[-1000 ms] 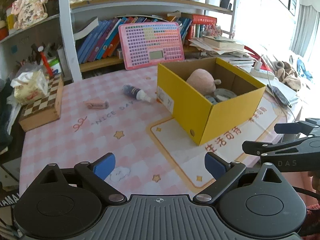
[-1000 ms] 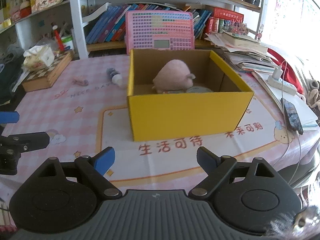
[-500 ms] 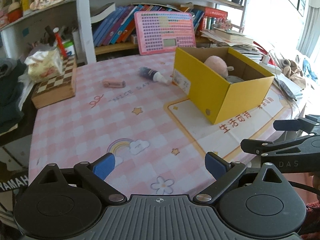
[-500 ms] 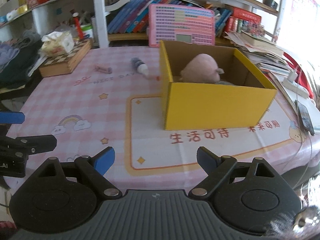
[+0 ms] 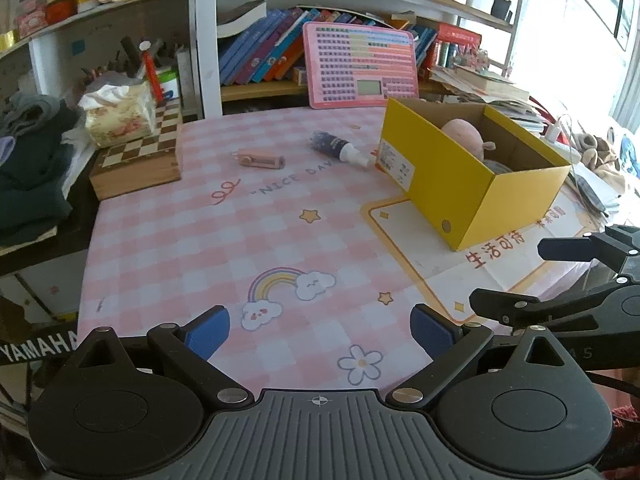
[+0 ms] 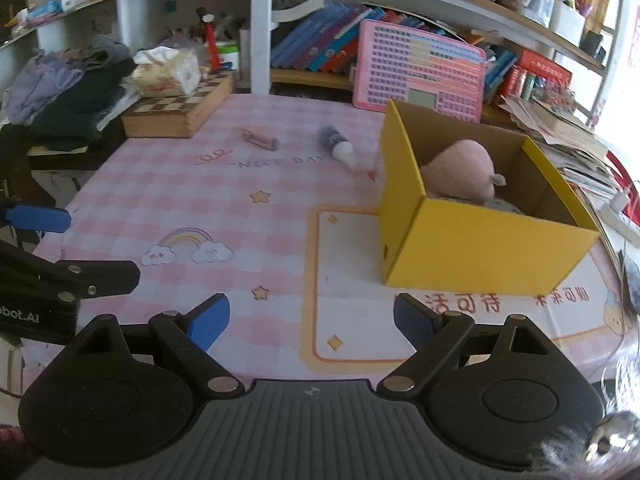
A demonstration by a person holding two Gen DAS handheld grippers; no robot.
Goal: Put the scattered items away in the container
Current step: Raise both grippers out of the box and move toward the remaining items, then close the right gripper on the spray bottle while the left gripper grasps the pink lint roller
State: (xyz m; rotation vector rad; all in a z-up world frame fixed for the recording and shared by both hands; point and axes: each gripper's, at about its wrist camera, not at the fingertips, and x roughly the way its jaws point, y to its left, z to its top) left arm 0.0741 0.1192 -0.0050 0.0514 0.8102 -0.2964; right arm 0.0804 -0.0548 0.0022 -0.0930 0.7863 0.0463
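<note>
On the right half of the table (image 5: 200, 248), covered by a pink checked cloth, stands the yellow box (image 5: 460, 184), open at the top; a pink plush toy (image 5: 464, 136) lies inside it on top of other things too hidden to name; just left of the box's far corner a small dark bottle (image 5: 336, 148) with a white cap lies on its side, cap pointing toward the box, near it but not clearly touching; farther left, apart from the bottle, a small pink stick-shaped item (image 5: 260, 159) lies flat on the cloth; at the far left edge of the table sits a chessboard box (image 5: 140, 160) with a tissue pack (image 5: 118, 114) resting on it; beyond the table a pink keyboard toy (image 5: 360, 66) leans against the bookshelf (image 5: 256, 52); the left hand-held gripper (image 5: 320, 330) hangs over the near edge of the table, its blue-padded fingers (image 5: 208, 330) spread wide with nothing between them; the right hand-held gripper (image 6: 306, 318) is likewise over the near edge, jaws wide apart and empty, facing the near-left corner of the box; each gripper shows at the side of the other's view, both well apart from the bottle and the pink item
</note>
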